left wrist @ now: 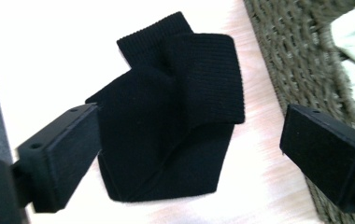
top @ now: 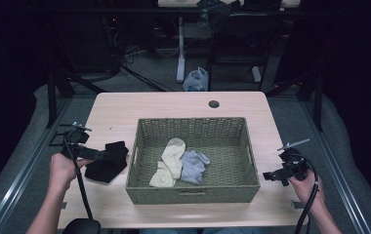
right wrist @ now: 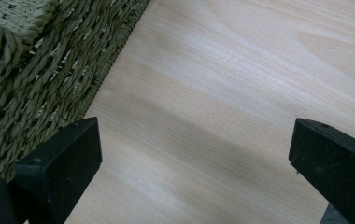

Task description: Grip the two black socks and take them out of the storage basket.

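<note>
**Left gripper wide over the black sock beside the basket**

And here we are at the woven basket (top: 193, 187), sitting mid-table. Just off its left wall lies the black sock (top: 108, 161), crumpled flat on the table (top: 174, 105), folded over on itself with the ribbed cuff pointing away from the hand. The left gripper (top: 106, 155) is right over it, jaws spread wide. In the left gripper view the sock (left wrist: 175, 116) sits squarely between the two black jaws, one jaw at the sock's edge, the other hanging beside the basket wall (left wrist: 297, 70). Nothing clamped — the fabric lies slack on the wood.

Inside the basket, a cream sock (top: 170, 163) rests toward the middle, and a grey sock (top: 193, 165) is bunched just beside it, the two touching.

Over past the basket's right wall, the right gripper (top: 271, 176) hovers near the front corner, jaws wide apart. Its own view shows bare tabletop (right wrist: 241, 93) between the jaws, basket weave (right wrist: 35, 70) at the side.
</note>
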